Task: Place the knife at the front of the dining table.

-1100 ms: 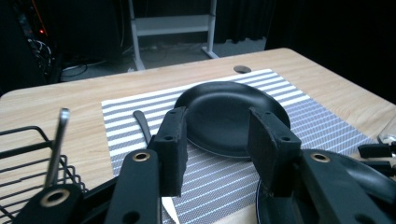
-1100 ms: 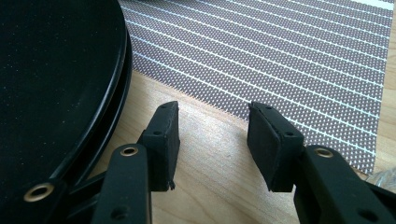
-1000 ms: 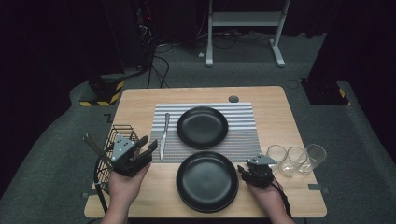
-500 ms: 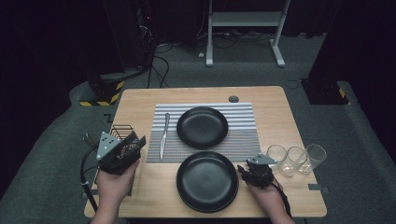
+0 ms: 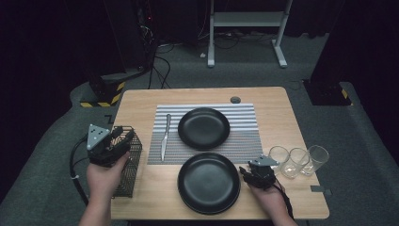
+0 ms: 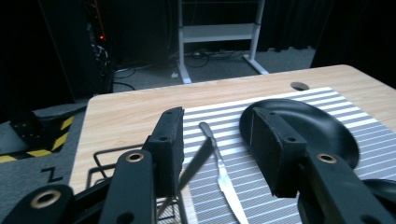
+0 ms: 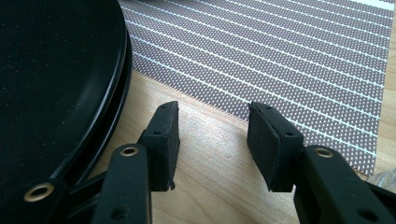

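My left gripper (image 5: 120, 136) hovers over the black wire basket (image 5: 128, 165) at the table's left edge. Its jaws (image 6: 217, 126) have just been opening. A slim dark utensil (image 6: 196, 158) rises slanted from the basket (image 6: 105, 158) in the gap, close to the left pad, and no pad presses on it. A silver knife (image 5: 164, 136) lies on the striped placemat (image 5: 244, 141), left of the far black plate (image 5: 203, 128). My right gripper (image 5: 255, 167) rests open on bare wood just right of the near black plate (image 5: 208, 182), nothing between its pads (image 7: 215, 116).
Three clear glasses (image 5: 299, 160) stand in a row at the right, close to my right hand. A round grommet (image 5: 235, 100) sits in the tabletop behind the mat. Dark floor, cables and a white stand lie beyond the table.
My left gripper has moved left and a little up, from beside the knife to above the basket. The right gripper, plates, knife and glasses have stayed put.
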{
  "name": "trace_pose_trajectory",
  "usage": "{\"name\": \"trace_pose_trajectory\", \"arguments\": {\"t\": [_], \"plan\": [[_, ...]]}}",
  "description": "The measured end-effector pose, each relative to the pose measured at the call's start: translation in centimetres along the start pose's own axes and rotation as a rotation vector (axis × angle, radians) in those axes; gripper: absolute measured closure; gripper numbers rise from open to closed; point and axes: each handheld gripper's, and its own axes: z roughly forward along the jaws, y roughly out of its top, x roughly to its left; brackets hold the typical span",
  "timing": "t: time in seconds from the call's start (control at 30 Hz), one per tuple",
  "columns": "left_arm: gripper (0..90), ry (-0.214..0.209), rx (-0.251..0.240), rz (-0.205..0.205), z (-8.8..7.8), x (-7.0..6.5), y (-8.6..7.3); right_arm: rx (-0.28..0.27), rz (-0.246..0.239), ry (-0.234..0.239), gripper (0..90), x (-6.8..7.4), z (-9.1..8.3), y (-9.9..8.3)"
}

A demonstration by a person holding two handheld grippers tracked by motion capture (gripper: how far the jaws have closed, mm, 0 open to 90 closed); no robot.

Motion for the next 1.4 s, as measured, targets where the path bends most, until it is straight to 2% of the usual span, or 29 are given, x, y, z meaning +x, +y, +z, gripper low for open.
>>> {"name": "trace_pose_trajectory", "arguments": {"t": [0.23, 0.43, 0.8, 0.87, 0.97, 1.17, 1.4], "plan": [[52.1, 0.015, -0.002, 0.018, 0.7, 0.1, 0.8, -0.001, 0.001, 0.002, 53.7, 0.0, 0.0, 0.0], [51.3, 0.018, 0.007, 0.01, 1.3, 0.4, 1.1, -0.001, 0.0, 0.003, 53.7, 0.0, 0.0, 0.0], [52.0, 0.012, 0.058, 0.01, 2.8, 0.8, 0.8, -0.001, -0.005, 0.002, 53.7, 0.0, 0.0, 0.0], [52.6, 0.006, 0.06, 0.004, 2.8, 0.9, 0.6, 0.0, -0.002, 0.004, 53.8, 0.0, 0.0, 0.0], [55.3, 0.008, 0.063, 0.019, 2.7, 0.9, 0.4, -0.001, 0.009, 0.005, 54.0, -0.1, 0.0, 0.0], [57.4, -0.008, 0.084, 0.014, 3.1, 0.9, -0.1, -0.001, -0.005, 0.004, 53.8, 0.0, -0.1, -0.1], [61.6, -0.005, 0.091, 0.029, 3.5, 0.8, -0.2, 0.0, -0.006, 0.002, 53.7, 0.1, -0.1, -0.1]]}}
